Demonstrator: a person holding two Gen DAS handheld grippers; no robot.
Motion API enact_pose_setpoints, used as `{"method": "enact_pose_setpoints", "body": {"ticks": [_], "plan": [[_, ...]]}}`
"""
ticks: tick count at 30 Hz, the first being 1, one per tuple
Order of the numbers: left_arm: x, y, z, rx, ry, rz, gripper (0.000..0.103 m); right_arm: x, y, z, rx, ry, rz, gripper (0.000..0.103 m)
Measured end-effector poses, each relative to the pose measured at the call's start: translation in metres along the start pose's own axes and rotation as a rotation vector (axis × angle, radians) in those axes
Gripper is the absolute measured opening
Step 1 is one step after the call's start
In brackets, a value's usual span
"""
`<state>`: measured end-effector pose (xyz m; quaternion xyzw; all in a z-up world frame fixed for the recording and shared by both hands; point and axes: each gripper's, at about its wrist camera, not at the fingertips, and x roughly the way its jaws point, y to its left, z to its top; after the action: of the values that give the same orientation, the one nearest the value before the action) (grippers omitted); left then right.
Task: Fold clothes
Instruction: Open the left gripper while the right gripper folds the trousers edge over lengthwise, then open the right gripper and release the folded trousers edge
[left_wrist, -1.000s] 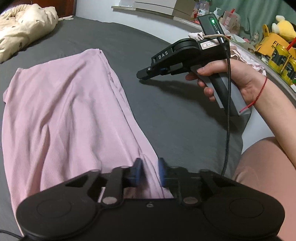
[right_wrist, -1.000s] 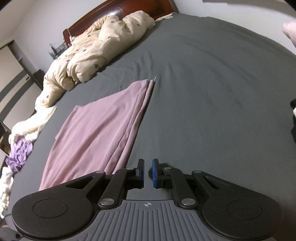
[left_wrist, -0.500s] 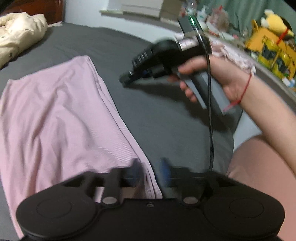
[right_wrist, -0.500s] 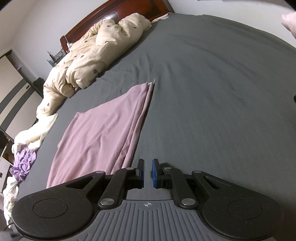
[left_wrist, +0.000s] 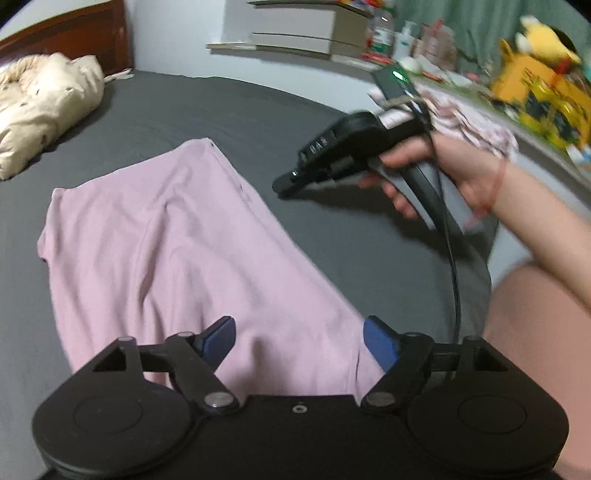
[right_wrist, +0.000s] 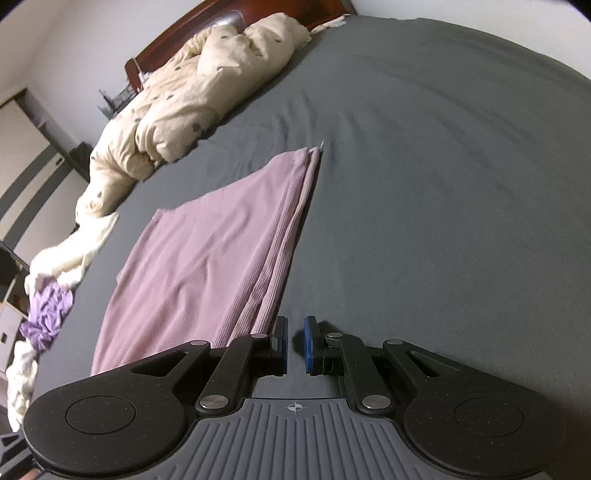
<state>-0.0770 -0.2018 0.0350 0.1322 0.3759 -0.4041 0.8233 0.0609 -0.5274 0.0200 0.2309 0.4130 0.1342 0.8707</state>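
A pink ribbed garment (left_wrist: 184, 254) lies folded lengthwise on the dark grey bed sheet (left_wrist: 332, 236); it also shows in the right wrist view (right_wrist: 207, 266). My left gripper (left_wrist: 299, 341) is open wide, its blue pads on either side of the garment's near end. My right gripper (right_wrist: 294, 345) is nearly shut and empty, just right of the garment's near edge, over the sheet. In the left wrist view the right gripper (left_wrist: 284, 184) hovers to the right of the garment's long edge.
A cream duvet (right_wrist: 192, 99) is bunched at the head of the bed by the wooden headboard (right_wrist: 221, 22). A purple cloth (right_wrist: 46, 314) and pale laundry lie off the bed's left side. A cluttered shelf with yellow items (left_wrist: 535, 92) stands beyond the bed.
My left gripper has opened wide from nearly shut, over the garment's near end. My right gripper has drifted a little towards the garment and stays nearly shut.
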Motion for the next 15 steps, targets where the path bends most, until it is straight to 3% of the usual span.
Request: {"method": "enact_pose_setpoints", "body": {"ticks": [9,15], "plan": [[-0.039,0.009,-0.042,0.092,0.064,0.084,0.082,0.008,0.004,-0.001,0.031,-0.002,-0.018,0.008],[-0.049,-0.012,-0.060,0.278,0.071,0.162,0.082,0.011,0.027,0.000,0.000,-0.020,-0.099,0.009]]}}
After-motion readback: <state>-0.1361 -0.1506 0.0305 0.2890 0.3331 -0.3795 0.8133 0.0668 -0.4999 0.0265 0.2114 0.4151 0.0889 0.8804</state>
